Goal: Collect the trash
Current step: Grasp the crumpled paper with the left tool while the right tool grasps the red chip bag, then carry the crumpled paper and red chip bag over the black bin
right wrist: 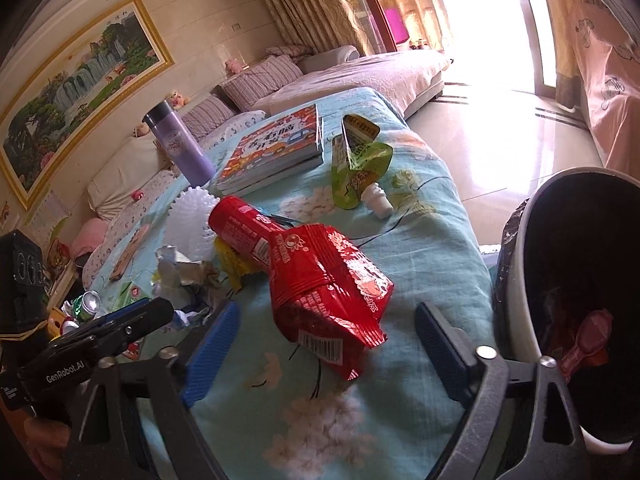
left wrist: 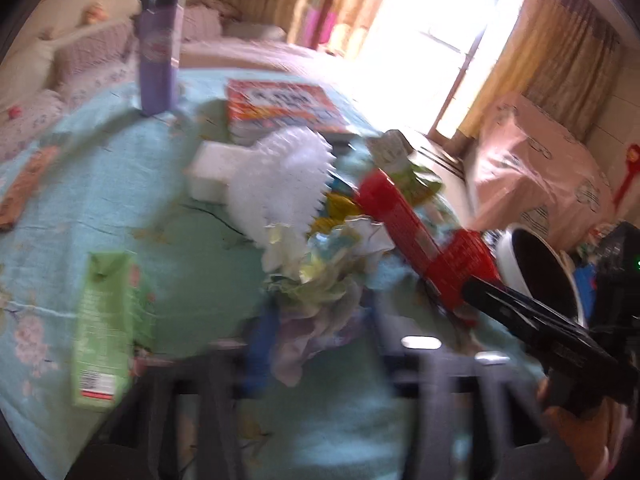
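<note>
A red snack bag (right wrist: 328, 292) lies on the blue floral tablecloth (right wrist: 432, 240). My right gripper (right wrist: 324, 344) is open around its near end, not closed on it. A red tube (right wrist: 240, 224), crumpled paper and foil (right wrist: 180, 272) and a green pouch (right wrist: 356, 164) lie behind. The bin (right wrist: 516, 280) with a dark liner stands at the table's right edge. The left wrist view is blurred: my left gripper (left wrist: 316, 344) appears shut on the crumpled paper wad (left wrist: 320, 280), and the right gripper's black body (left wrist: 532, 320) reaches in at the red bag (left wrist: 460, 268).
A purple bottle (right wrist: 180, 144), a book (right wrist: 276, 148), a white spiky brush (right wrist: 196, 216) and a wooden piece (right wrist: 128, 256) are on the table. A green carton (left wrist: 108, 328) lies at the left. Sofa cushions are behind, a tiled floor to the right.
</note>
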`<state>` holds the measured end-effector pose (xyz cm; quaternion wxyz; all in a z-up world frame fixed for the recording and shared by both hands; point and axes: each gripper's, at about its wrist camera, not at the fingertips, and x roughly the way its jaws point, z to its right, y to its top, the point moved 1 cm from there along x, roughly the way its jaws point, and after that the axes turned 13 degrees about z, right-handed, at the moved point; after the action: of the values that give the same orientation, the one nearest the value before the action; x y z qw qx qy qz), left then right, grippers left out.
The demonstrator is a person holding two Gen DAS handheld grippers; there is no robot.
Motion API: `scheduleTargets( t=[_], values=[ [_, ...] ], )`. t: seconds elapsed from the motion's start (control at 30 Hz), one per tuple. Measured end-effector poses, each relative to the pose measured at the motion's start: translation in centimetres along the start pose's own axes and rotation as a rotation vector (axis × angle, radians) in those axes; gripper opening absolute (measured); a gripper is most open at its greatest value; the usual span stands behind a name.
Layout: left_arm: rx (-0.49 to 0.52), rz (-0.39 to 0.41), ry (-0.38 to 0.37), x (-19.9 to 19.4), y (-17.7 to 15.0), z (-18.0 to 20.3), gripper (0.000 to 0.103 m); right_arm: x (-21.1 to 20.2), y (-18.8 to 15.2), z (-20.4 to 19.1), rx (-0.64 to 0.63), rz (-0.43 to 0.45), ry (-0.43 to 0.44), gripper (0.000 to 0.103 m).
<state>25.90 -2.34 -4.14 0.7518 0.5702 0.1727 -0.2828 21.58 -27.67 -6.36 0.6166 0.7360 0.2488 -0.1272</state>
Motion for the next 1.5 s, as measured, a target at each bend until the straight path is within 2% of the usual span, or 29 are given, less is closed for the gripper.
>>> scheduleTargets(
  t=[0.07,0.23,0.5,0.73,1.1,1.5],
  values=[
    [0.015,-0.001,-0.010,0.0,-0.3,0.3,0.014,-0.3,-0.3,0.0,0.000,0.003,0.007,0.056],
    [0.041,0.006,-0.040,-1.2,-1.1,1.1,0.007,-2.4,-0.7,-0.5,-0.013,0.046,0.025,0.054],
    [0.064,0.020,-0.104,-3.8,-1.5,2.8,0.007,-7.1,-0.9,0.3,0.010,0.104,0.027,0.054],
    [0.105,0.028,-0.172,-5.0,-1.7,5.2,0.007,-10.6,-0.4,2.1,0.030,0.148,-0.014,0.054],
    [0.167,0.017,-0.248,-4.6,-2.0,10.0,0.007,-14.2,0.1,7.0,0.085,0.201,-0.116,0.054],
    [0.236,0.004,-0.300,-2.6,-1.8,14.5,0.007,-15.6,0.5,9.9,0.105,0.217,-0.183,0.054]
  ],
)
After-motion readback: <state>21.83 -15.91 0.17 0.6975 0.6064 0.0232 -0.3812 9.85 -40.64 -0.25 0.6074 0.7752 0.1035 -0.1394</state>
